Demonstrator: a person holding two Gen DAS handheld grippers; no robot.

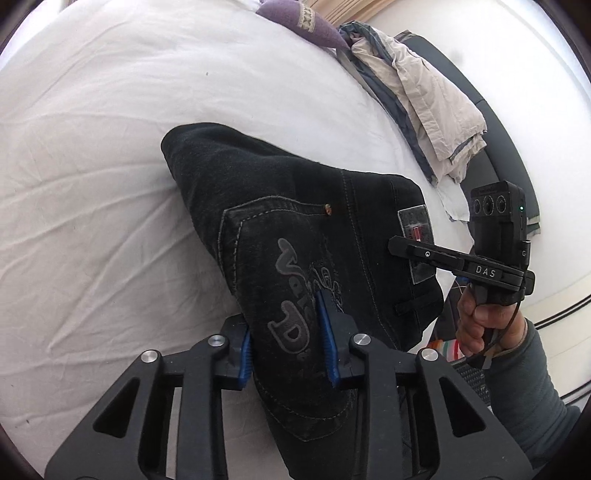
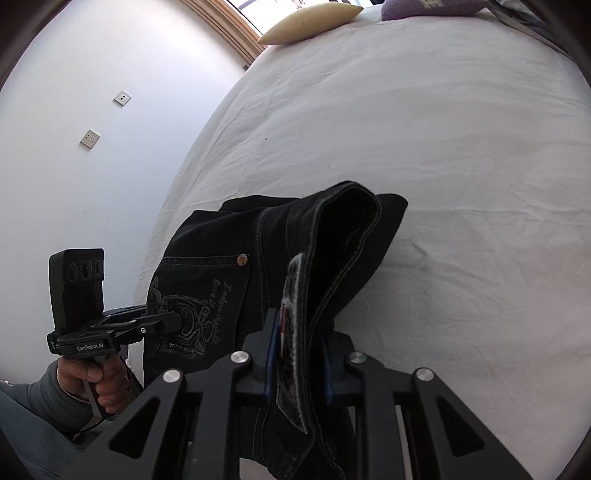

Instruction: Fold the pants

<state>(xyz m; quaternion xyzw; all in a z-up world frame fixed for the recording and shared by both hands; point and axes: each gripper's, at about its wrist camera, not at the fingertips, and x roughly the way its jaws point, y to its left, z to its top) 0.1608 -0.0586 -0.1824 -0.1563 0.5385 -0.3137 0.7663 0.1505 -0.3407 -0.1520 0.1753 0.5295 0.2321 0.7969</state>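
Observation:
Black jeans [image 1: 280, 206], folded into a thick bundle, are held above the white bed sheet [image 1: 92, 166]. My left gripper [image 1: 290, 343] is shut on the jeans at the embroidered back pocket, blue pads on both sides of the cloth. My right gripper [image 2: 299, 354] is shut on the jeans [image 2: 332, 240] at the waistband with the grey label. In the left wrist view the right gripper [image 1: 402, 248] reaches in from the right at the label. In the right wrist view the left gripper [image 2: 173, 321] grips the pocket side at the left.
A crumpled beige and grey garment [image 1: 424, 92] lies on the bed's far right edge by a purple pillow [image 1: 295, 18]. A cream pillow [image 2: 310, 22] lies at the head of the bed. A white wall with sockets [image 2: 88, 138] stands left of the bed.

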